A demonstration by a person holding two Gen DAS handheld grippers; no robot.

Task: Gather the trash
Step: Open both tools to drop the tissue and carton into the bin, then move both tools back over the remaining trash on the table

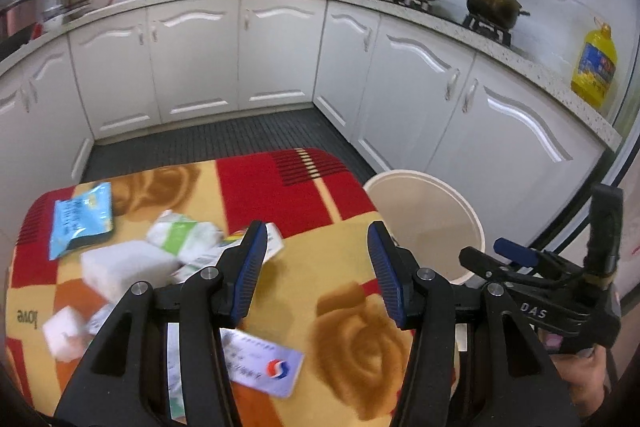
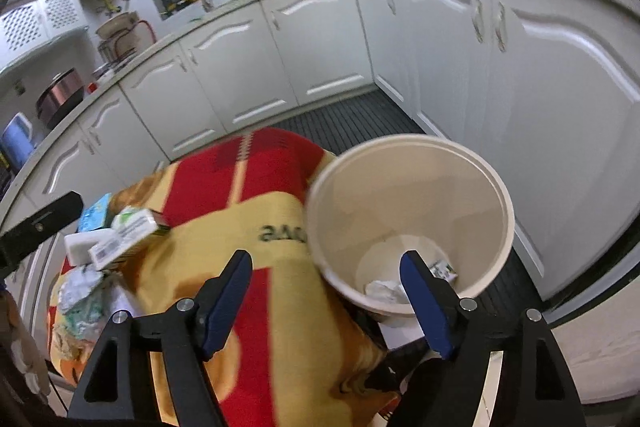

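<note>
Cream plastic bin (image 2: 412,195) sitting beside patterned cloth table (image 1: 320,195), holding crumpled wrappers (image 2: 384,289). Right gripper (image 2: 328,303) hovering over bin rim, jaws wide, gripping nothing. Left gripper (image 1: 318,267) hanging over table, jaws apart, empty; trash pile (image 1: 132,259) lying just left of it.

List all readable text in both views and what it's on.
"DAS": on the right gripper's black body, left wrist view.
"love": upside down on the patterned cloth, near its left edge.
Card: red-and-blue logo; print too blurred.
Blue packet, oil bottle, barcoded box: unreadable.
</note>
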